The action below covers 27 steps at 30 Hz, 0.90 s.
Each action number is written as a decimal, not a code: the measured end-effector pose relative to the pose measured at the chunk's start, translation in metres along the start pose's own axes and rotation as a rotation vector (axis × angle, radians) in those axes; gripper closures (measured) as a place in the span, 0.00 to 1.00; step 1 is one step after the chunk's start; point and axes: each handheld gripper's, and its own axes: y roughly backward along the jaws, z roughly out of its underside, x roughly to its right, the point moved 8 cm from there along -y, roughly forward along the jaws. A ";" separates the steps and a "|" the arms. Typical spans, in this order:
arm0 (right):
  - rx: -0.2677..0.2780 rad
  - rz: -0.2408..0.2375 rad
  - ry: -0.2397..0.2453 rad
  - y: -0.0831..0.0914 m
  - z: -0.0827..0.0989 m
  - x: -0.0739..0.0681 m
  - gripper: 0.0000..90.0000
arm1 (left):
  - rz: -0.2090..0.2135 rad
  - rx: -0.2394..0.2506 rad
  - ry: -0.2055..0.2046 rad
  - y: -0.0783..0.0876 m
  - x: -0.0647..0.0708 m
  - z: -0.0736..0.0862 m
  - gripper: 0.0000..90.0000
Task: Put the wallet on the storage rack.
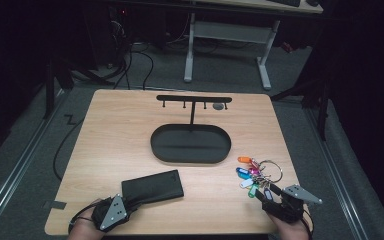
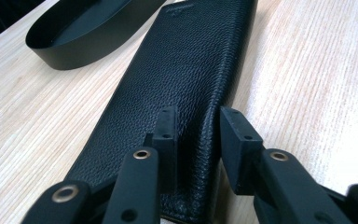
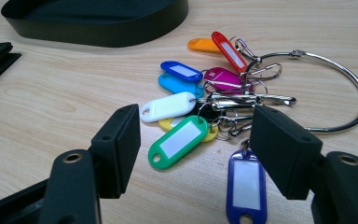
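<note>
at the near edge of the counter [image 1: 130, 125], i have the left tool [image 2: 196, 135] straddling the near end of the wallet [image 2: 186, 70], one jaw resting on its top face, the other beside its right edge. the jaws stand narrowed about that edge, though i cannot tell whether the outer pad has actually met the leather. the wallet lies flat at the front left of the counter, its far end pointing towards the black tray [image 2: 81, 32]. i judge it light, grained, soft and a little springy: it should give under the pads rather than slip, and the long fold edge looks the surest place to pinch, close to the near end.

the right tool [image 3: 196, 149] sits wide open and grips nothing, its jaws either side of the key bunch [image 3: 214, 100] at the front right of the counter. the green tag [image 3: 177, 142] lies between the pads, untouched; the blue tag [image 3: 244, 186] sits by the right jaw. i reckon the bunch light but loose and rattly, its plastic tags slick and free to swing, so the big steel ring [image 3: 349, 88] or the knot of clips at its centre looks a steadier hold than any single tag.

in the high view the left tool [image 1: 125, 204] and right tool [image 1: 265, 192] both sit low, near my hands.
</note>
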 end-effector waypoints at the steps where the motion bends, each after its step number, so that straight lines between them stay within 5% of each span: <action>1: -0.001 -0.001 -0.004 0.000 0.000 0.000 0.38 | -0.002 -0.001 0.000 0.000 0.000 0.000 0.79; 14: 0.000 0.001 -0.029 0.001 0.000 0.004 0.38 | -0.005 0.005 -0.009 0.000 0.003 -0.005 0.87; 23: 0.009 0.008 -0.030 0.003 -0.001 0.008 0.38 | -0.012 0.072 0.079 0.004 -0.003 -0.013 1.00; 27: 0.006 0.010 -0.037 0.003 0.000 0.010 0.38 | -0.014 0.073 0.086 0.005 -0.006 -0.012 1.00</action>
